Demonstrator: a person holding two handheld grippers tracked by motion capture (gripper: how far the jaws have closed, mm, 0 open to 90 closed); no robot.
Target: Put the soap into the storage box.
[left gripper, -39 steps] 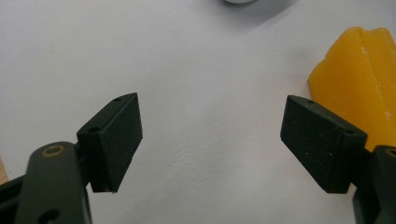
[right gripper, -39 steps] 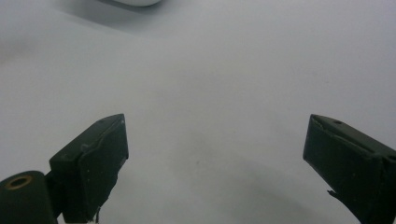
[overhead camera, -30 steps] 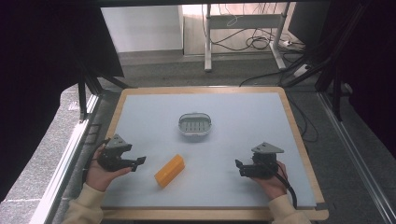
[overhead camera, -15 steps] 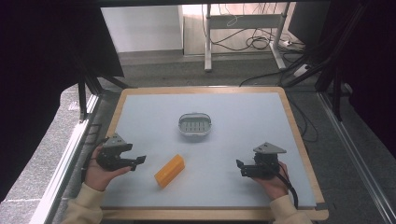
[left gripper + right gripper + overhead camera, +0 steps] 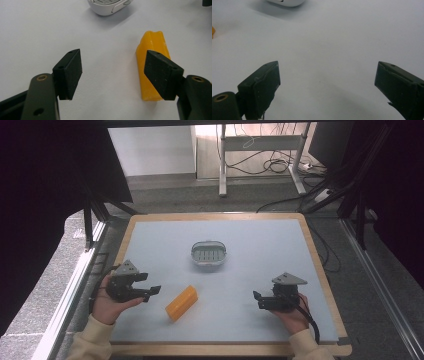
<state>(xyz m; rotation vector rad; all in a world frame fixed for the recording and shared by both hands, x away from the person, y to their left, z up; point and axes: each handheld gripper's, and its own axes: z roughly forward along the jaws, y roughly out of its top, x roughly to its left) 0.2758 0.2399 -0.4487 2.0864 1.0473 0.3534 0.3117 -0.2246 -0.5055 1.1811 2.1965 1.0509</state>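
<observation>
An orange-yellow bar of soap [image 5: 181, 302] lies flat on the pale tabletop [image 5: 250, 255], near the front and left of centre. A small white oval soap dish [image 5: 208, 255] with a slotted floor sits in the middle. My left gripper [image 5: 150, 284] rests at the left, open, jaws pointing toward the bar; in the left gripper view the soap bar [image 5: 151, 47] lies just beyond the right jaw, and the left gripper [image 5: 115, 72] holds nothing. My right gripper [image 5: 257, 299] rests at the front right, wide open over bare surface [image 5: 327, 82].
The table has a raised wooden rim [image 5: 320, 270]. Dark frame struts [image 5: 95, 220] stand at both sides, and cables [image 5: 270, 165] lie on the floor beyond. The dish edge [image 5: 284, 2] shows at the top of the right gripper view.
Both hands have shifted only slightly; the left gripper has edged a little toward the soap bar. Soap and dish have not moved.
</observation>
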